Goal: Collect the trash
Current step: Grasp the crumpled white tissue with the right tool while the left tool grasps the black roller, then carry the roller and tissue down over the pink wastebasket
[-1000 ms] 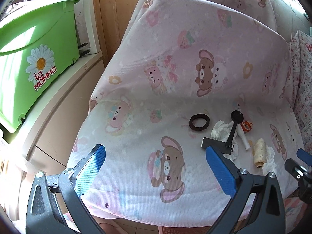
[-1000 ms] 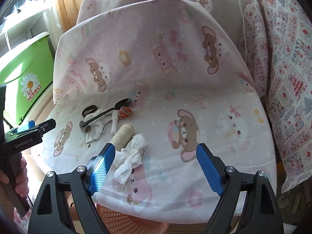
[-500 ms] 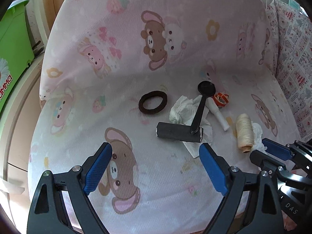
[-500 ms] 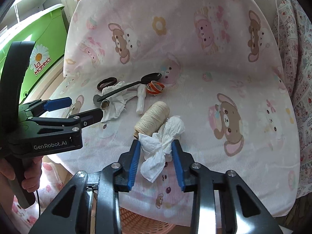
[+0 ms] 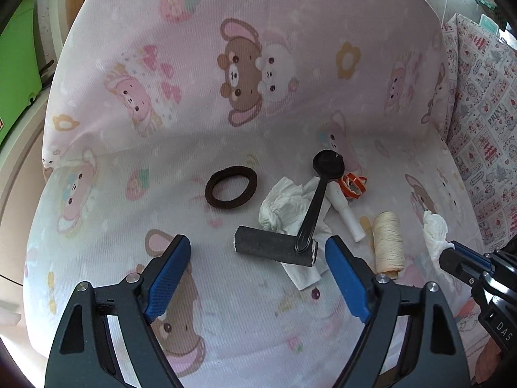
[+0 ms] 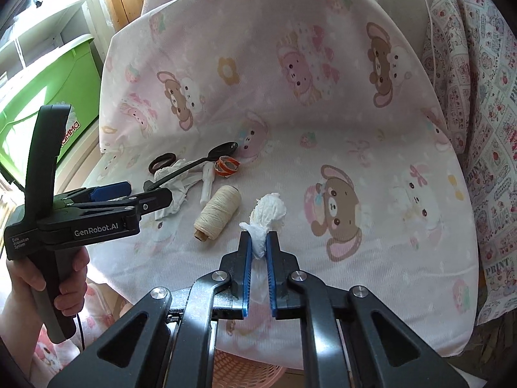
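Observation:
Litter lies on a chair seat under a pink bear-print cover (image 5: 106, 213). My right gripper (image 6: 258, 239) is shut on a crumpled white tissue (image 6: 269, 213), which bulges past the tips. It also shows at the right edge of the left wrist view, tissue (image 5: 436, 229) in the jaws. My left gripper (image 5: 257, 241) hovers over a dark grey cylinder (image 5: 274, 247), its jaws closing, pads either side and not touching. A black spoon (image 5: 318, 200) lies across a second tissue (image 5: 284, 203) and the cylinder. A brown hair ring (image 5: 231, 187) lies to the left.
A cream thread spool (image 6: 218, 213), a white tube (image 5: 344, 213) and an orange-white tape ring (image 5: 353, 186) lie nearby. A green bin (image 6: 48, 80) stands left of the chair. A pink basket (image 6: 245, 368) sits below the seat's front edge. Patterned cloth (image 6: 478, 97) hangs on the right.
My right gripper's jaws went from wide open to shut on the tissue. My left gripper moved forward and down to the cylinder, and its jaws narrowed.

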Available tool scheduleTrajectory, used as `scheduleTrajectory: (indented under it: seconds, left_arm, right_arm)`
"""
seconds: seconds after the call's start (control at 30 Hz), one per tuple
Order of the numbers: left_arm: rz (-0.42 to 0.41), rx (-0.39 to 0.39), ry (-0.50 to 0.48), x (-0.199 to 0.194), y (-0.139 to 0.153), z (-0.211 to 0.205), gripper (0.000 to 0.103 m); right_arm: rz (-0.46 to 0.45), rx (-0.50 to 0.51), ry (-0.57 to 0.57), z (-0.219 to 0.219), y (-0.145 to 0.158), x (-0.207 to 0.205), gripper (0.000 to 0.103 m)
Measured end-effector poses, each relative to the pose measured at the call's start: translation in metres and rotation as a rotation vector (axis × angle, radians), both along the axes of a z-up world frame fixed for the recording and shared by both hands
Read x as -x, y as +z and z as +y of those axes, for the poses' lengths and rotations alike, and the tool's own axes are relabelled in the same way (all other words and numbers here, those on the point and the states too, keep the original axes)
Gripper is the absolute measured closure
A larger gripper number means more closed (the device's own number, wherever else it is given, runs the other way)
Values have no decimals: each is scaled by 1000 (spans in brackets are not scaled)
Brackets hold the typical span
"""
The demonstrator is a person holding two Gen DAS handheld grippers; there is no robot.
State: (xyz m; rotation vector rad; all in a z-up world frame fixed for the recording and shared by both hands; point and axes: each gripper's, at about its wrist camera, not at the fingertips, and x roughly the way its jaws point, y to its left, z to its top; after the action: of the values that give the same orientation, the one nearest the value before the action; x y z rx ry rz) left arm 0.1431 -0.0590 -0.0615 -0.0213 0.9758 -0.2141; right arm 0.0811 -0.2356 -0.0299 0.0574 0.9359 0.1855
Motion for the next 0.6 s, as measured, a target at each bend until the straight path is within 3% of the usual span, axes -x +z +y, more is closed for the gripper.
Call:
scheduleTrajectory:
  seconds: [0.13, 0.23, 0.6]
  left_arm:
    - [0, 11, -17, 2, 4, -1, 55]
    - [9, 42, -20, 5, 8, 0, 55]
    - [-11, -19, 28, 23, 19, 24, 55]
  right_arm:
    - [-10, 8, -2, -1, 1, 1, 93]
    - [-22, 21, -2, 0, 3, 2, 93]
    - [-39, 17, 1, 0, 7, 9, 93]
